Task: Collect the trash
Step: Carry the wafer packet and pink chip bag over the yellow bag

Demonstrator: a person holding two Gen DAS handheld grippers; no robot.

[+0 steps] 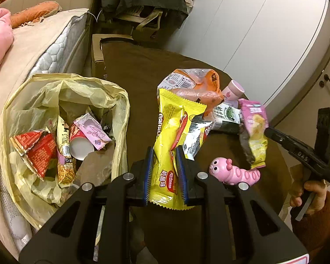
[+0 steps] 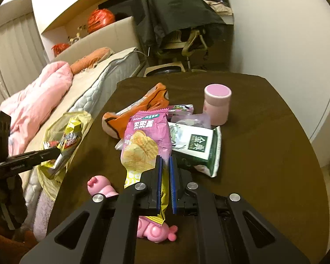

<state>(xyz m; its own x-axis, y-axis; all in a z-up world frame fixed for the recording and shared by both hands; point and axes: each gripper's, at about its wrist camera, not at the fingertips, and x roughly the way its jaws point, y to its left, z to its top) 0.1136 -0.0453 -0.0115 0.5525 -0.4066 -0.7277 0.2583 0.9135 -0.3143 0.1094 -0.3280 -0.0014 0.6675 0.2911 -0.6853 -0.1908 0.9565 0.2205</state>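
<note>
Dangling yellow wrapper [image 1: 167,154] (pinched between jaws)

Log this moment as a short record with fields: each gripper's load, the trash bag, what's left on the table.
left gripper: shut on yellow wrapper
right gripper: shut on pink chip bag
trash bag: open, beside the table, already holds wrappers and a paper cup
table: orange bag, green packet, pink cup
non-trash: pink caterpillar toy on the table
</note>
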